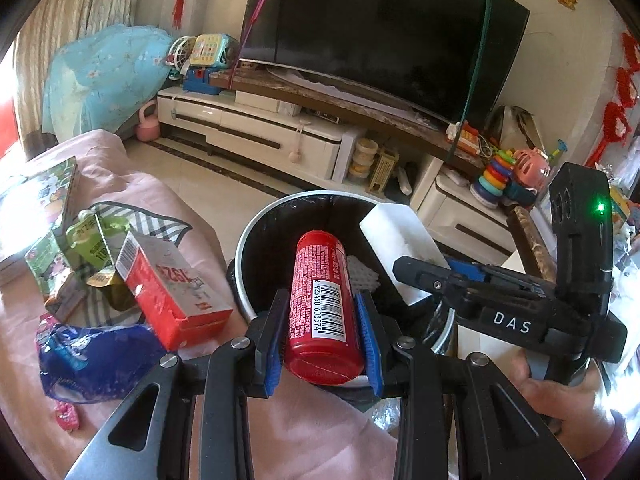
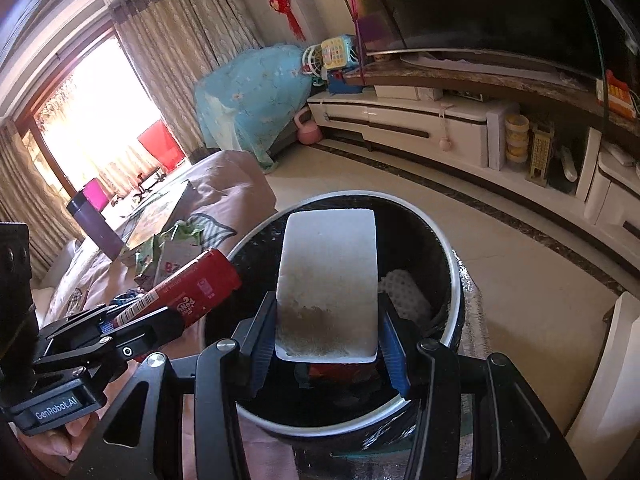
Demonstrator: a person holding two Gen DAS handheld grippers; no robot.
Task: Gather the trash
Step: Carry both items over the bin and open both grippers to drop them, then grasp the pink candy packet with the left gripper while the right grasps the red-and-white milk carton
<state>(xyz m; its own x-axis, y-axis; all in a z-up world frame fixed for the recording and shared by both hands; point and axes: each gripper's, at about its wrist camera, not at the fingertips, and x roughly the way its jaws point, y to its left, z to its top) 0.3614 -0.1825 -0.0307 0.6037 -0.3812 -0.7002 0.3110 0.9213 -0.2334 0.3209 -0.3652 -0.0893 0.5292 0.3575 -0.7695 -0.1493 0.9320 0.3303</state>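
Note:
My left gripper (image 1: 322, 340) is shut on a red can (image 1: 322, 300) with a barcode, held over the near rim of the round black trash bin (image 1: 256, 220). My right gripper (image 2: 328, 344) is shut on a soiled white foam block (image 2: 328, 280), held above the bin's (image 2: 448, 248) open mouth. The block (image 1: 396, 236) and right gripper (image 1: 432, 280) show at the right of the left wrist view. The can (image 2: 192, 292) and left gripper (image 2: 132, 328) appear at the left of the right wrist view. A white mesh foam piece (image 2: 404, 292) lies inside the bin.
On the pink cloth (image 1: 168, 200) beside the bin lie a red and white carton (image 1: 172, 292), green wrappers (image 1: 88, 236) and a blue bag (image 1: 92, 360). A TV cabinet (image 1: 256, 128) with toys runs along the far wall. A purple bottle (image 2: 96, 220) stands at the left.

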